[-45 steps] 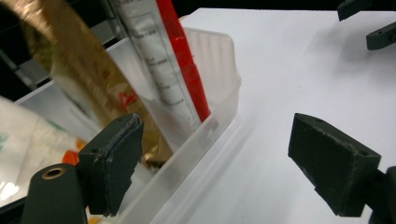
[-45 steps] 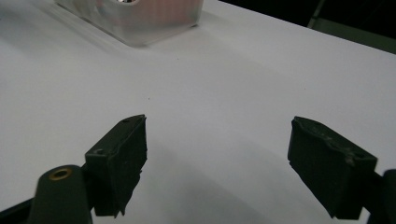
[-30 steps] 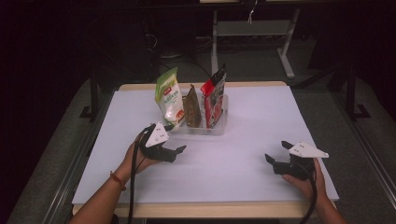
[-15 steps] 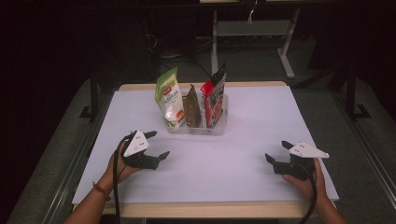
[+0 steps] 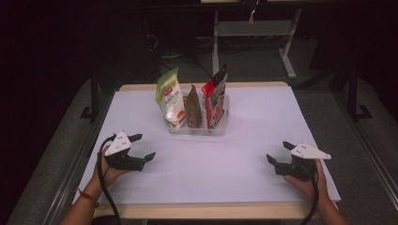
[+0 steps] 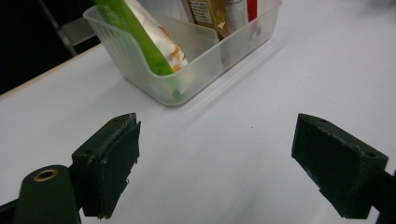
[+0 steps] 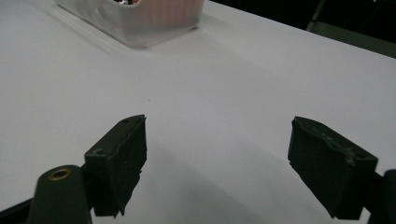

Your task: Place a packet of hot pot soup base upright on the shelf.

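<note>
A clear plastic bin stands at the middle back of the white table. Upright in it are a green and white pouch, a brown pouch and a red and black pouch. My left gripper rests low at the front left, open, nothing between its jaws. The left gripper view has the bin and the green pouch ahead of those jaws. My right gripper sits at the front right, open and empty; the right gripper view catches the bin far off.
Bare white table surface lies between the two grippers and in front of the bin. The table's wooden front edge runs near the person's wrists. Dark floor and a metal frame lie beyond the far edge.
My left gripper has drawn back from the bin toward the front left of the table, still open and empty. The right gripper has kept its place.
</note>
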Tool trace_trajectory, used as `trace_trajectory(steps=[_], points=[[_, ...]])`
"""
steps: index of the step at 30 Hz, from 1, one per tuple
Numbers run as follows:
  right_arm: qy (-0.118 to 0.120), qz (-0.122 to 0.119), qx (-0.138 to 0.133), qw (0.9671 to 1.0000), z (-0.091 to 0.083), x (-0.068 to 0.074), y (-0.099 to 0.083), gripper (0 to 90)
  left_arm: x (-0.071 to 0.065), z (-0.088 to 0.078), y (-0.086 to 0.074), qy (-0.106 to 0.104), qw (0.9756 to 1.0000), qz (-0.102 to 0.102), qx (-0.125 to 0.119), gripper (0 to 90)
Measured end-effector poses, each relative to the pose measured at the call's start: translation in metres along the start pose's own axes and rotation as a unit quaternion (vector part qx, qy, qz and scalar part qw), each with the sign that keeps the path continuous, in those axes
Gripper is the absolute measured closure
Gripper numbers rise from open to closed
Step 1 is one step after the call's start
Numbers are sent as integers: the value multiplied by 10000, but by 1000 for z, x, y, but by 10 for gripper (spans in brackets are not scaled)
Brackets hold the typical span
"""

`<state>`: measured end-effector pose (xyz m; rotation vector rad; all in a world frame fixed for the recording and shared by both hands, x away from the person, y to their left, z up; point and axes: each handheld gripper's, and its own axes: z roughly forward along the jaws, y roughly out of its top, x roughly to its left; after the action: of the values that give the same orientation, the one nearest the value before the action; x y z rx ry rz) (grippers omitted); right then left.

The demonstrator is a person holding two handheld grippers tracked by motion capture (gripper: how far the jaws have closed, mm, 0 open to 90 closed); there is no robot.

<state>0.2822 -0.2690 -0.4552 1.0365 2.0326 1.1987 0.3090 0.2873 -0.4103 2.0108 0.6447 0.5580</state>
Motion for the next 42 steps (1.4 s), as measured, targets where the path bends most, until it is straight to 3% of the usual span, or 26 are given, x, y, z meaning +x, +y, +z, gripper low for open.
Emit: trace_trajectory(steps=[4, 6, 8, 11, 13, 16, 18, 26, 36, 42], points=[[1, 15, -7, 10000, 0, 0, 0, 190, 6, -5, -5, -85, 9995, -234, -212, 150], [8, 28, -10, 10000, 0, -1, 0, 191, 13, -9, -7, 1, 9985, -389, -373, 163], [14, 30, -6, 10000, 0, -1, 0, 192, 16, -12, -8, 180, 9992, -257, -249, 165], [23, 38, -9, 10000, 1, -1, 0, 192, 16, -15, -13, 207, 9996, -165, -113, 165], [26, 41, -16, 10000, 0, -1, 0, 194, 12, -15, -18, 315, 9995, 23, -33, 170], [29, 62, -23, 10000, 0, -1, 0, 193, 11, -19, -26, 175, 9991, -298, -239, 169], [28, 59, -29, 10000, 0, -1, 0, 194, 8, -21, -28, 230, 9995, -110, -203, 168], [7, 49, -63, 10000, -1, -1, 0, 194, 4, -31, -38, 203, 9985, -269, -440, 169], [28, 33, -42, 10000, -1, 0, 0, 193, -3, -31, -43, 188, 9988, -195, -401, 168], [27, -5, -5, 10000, 1, 0, 1, 193, -4, -35, -44, 187, 9981, -282, -506, 168]])
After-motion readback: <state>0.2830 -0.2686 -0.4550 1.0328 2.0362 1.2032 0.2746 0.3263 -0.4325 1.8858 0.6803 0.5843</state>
